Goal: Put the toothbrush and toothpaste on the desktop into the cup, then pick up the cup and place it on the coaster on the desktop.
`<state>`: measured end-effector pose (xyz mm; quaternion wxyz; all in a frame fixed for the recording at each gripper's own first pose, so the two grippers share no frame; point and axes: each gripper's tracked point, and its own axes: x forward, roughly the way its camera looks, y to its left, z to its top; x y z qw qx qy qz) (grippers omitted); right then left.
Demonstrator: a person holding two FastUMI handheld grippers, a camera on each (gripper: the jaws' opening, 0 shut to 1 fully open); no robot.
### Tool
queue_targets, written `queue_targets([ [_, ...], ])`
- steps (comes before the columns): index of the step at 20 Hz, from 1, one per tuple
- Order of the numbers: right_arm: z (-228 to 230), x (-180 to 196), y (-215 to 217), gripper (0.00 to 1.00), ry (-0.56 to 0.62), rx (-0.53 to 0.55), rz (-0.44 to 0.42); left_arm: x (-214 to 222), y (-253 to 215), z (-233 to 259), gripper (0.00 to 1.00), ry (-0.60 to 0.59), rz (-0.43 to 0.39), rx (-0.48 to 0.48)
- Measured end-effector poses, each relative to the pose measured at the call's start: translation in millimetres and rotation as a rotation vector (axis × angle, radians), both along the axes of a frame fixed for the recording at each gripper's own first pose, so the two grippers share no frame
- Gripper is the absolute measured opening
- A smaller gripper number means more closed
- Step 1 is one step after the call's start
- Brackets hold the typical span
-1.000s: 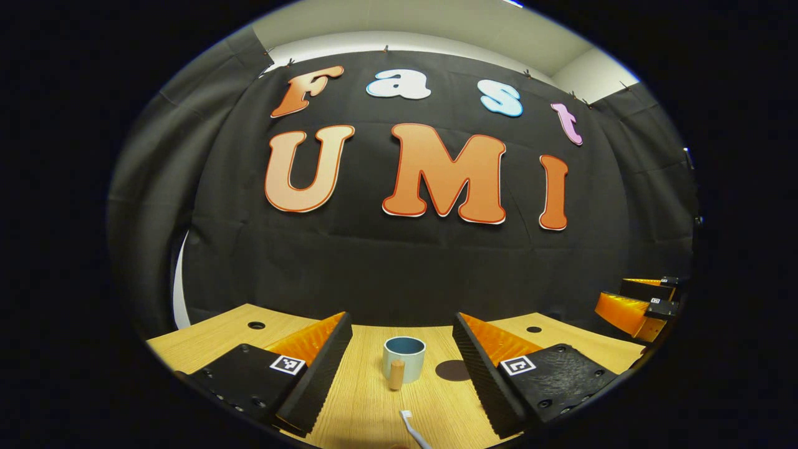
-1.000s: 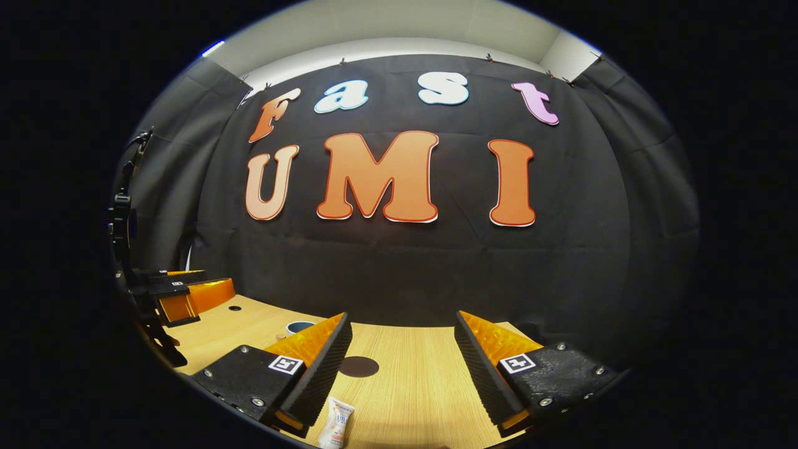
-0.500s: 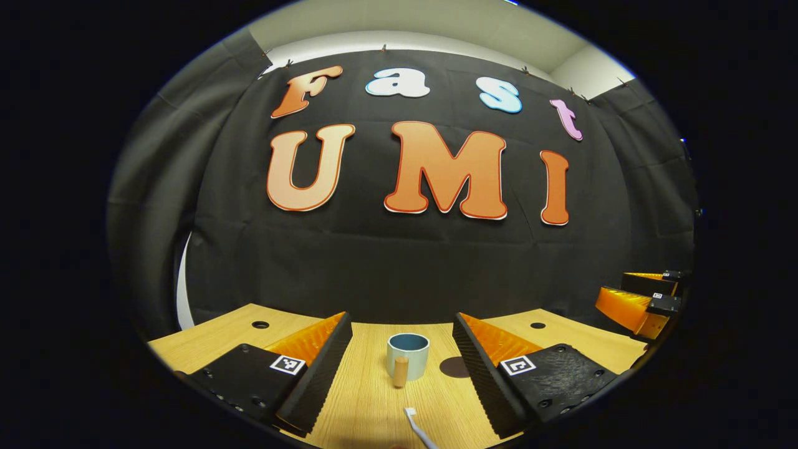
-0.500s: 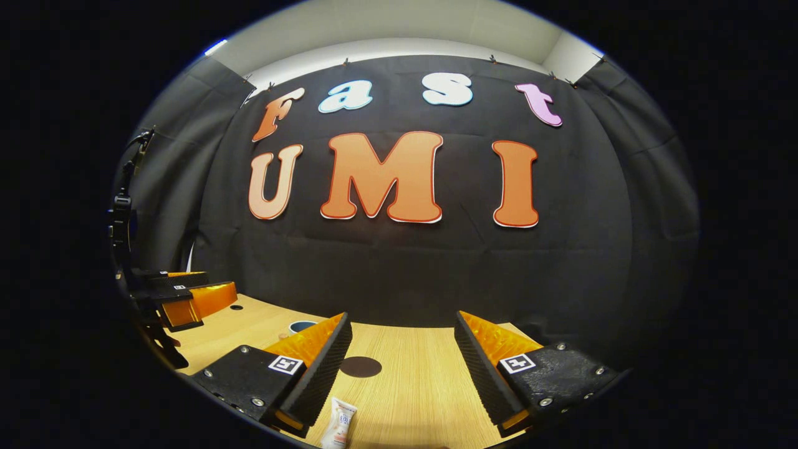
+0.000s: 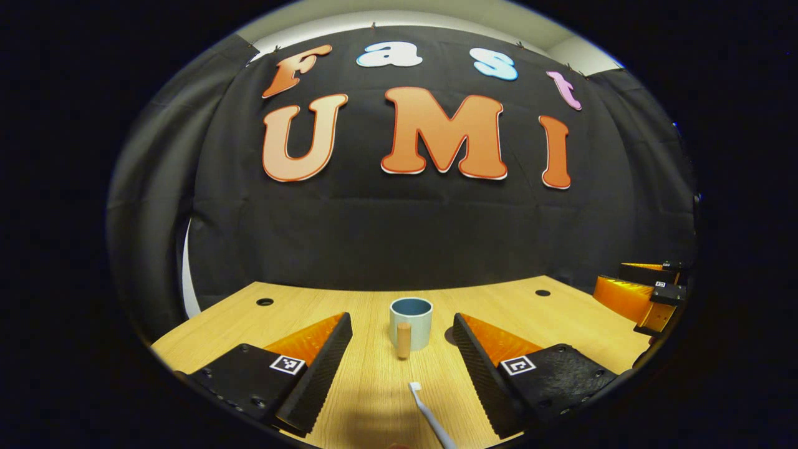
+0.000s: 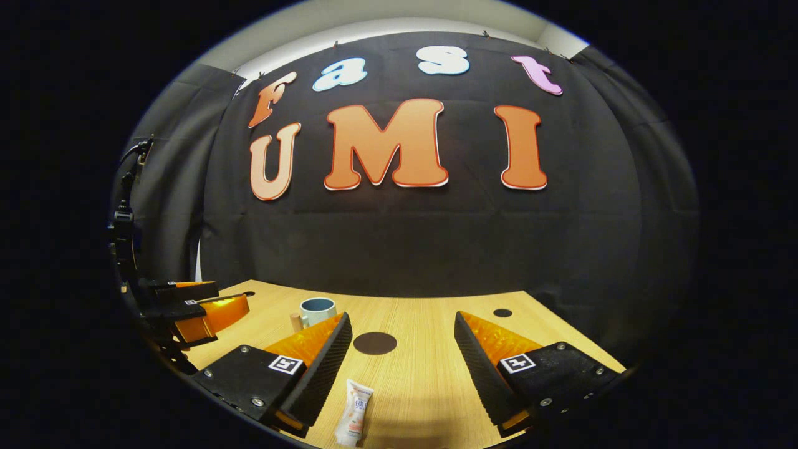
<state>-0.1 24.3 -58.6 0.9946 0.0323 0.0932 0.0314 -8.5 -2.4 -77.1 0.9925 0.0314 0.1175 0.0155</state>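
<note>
A light blue cup [image 5: 411,319] with a wooden handle [image 5: 404,340] stands upright on the wooden desktop [image 5: 374,386], straight ahead of my left gripper [image 5: 402,318], which is open and empty. A white toothbrush [image 5: 427,416] lies on the desk, close in between its fingers, bristle end towards the cup. My right gripper [image 6: 402,318] is open too, with nothing in it. A white toothpaste tube [image 6: 354,421] lies flat by its left finger. The dark round coaster [image 6: 374,343] lies ahead of it, and the cup [image 6: 317,310] stands farther left.
The desk has small round holes [image 5: 264,302] [image 6: 502,312] near its back edge, where the black cloth wall rises. The right gripper [image 5: 642,298] shows at the far right of the left gripper view. The left gripper [image 6: 196,307] shows at the left of the right gripper view.
Both views have tipped downward, so more of the desktop shows. The cup, toothbrush, toothpaste and coaster sit higher in view. Both grippers have stayed open.
</note>
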Motion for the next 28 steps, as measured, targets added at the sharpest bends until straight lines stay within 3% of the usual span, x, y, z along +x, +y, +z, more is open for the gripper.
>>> queue_targets([
  [13,-120.8,-13.6,50.7,0.93,0.369,-0.033,0.130,-4.5,-2.4,-105.8,0.98,0.333,0.000,0.006],
  [16,-140.2,-18.1,56.2,0.90,0.430,-0.051,0.149,-11.5,-3.1,-117.3,0.98,0.394,-0.002,-0.003],
  [17,-145.2,-19.0,57.4,0.89,0.446,-0.056,0.157,-12.6,-2.6,-119.0,0.94,0.410,-0.005,-0.004],
  [20,-162.6,-21.7,61.1,0.87,0.504,-0.055,0.168,-17.4,-1.4,-127.0,0.99,0.458,-0.015,0.002],
  [21,-167.5,-21.8,61.6,0.80,0.520,-0.057,0.170,-19.3,-1.1,-129.7,0.99,0.475,-0.018,0.003],
  [22,-170.5,-22.4,61.4,0.84,0.534,-0.061,0.170,-20.3,-0.8,-132.7,0.99,0.495,-0.018,0.001],
  [28,-187.9,-16.4,68.8,0.57,0.588,-0.054,0.170,-30.9,2.7,-139.9,0.96,0.575,-0.019,0.000],
])
